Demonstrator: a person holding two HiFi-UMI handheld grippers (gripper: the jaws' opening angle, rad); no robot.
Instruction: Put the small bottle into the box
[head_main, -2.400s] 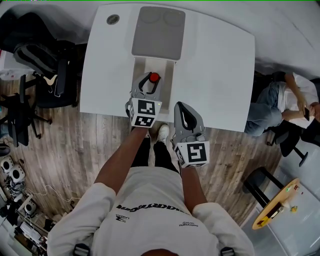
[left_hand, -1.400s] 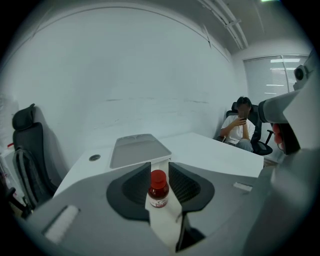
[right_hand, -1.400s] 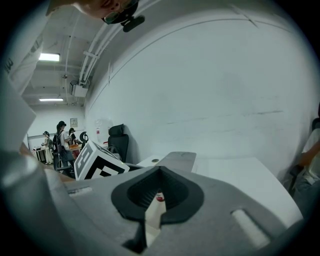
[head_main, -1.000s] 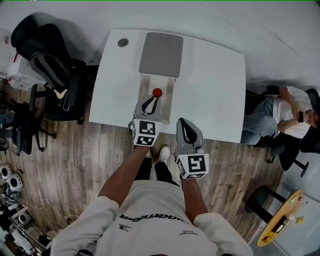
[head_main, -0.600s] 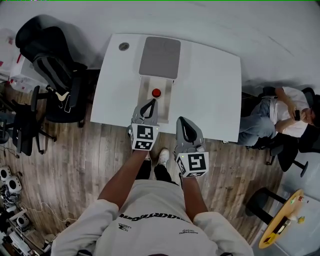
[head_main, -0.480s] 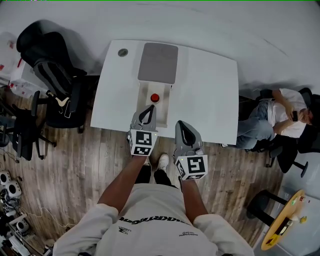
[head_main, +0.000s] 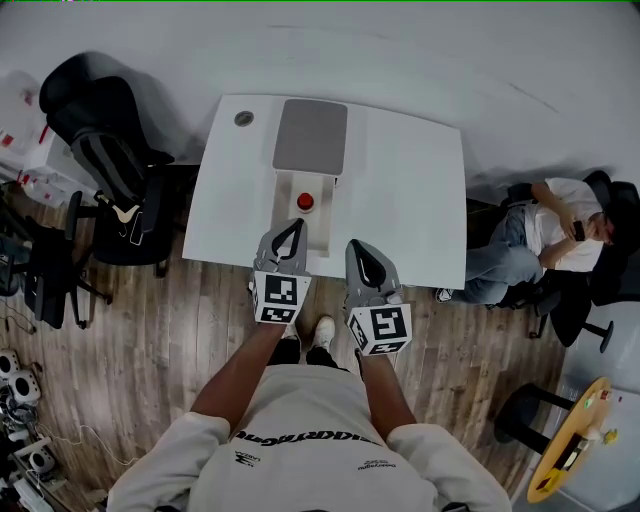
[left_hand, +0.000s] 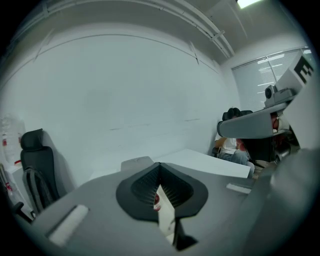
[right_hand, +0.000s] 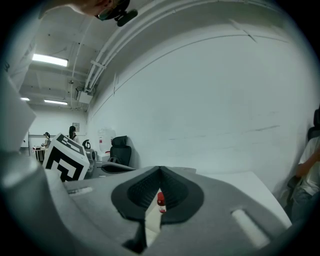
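The small bottle (head_main: 305, 201), with a red cap, stands upright inside the open white box (head_main: 283, 195) on the white table (head_main: 410, 190). The box's grey lid (head_main: 310, 135) lies folded back behind it. My left gripper (head_main: 292, 226) hovers at the box's near end, short of the bottle, shut and holding nothing. My right gripper (head_main: 358, 246) sits beside it over the table's near edge, shut and empty too. In the left gripper view the bottle (left_hand: 156, 201) shows through the gap behind the shut left gripper (left_hand: 160, 165). The right gripper view frames the bottle (right_hand: 160, 202) below the right gripper (right_hand: 160, 169).
A black office chair (head_main: 100, 150) stands left of the table. A seated person (head_main: 540, 225) is at its right end. A round grommet (head_main: 244, 118) is set in the table's far left corner. A stool (head_main: 570, 440) stands at the lower right on the wooden floor.
My left gripper has drawn back from the bottle toward the table's near edge. The bottle stays standing in the box. The head view has pulled back.
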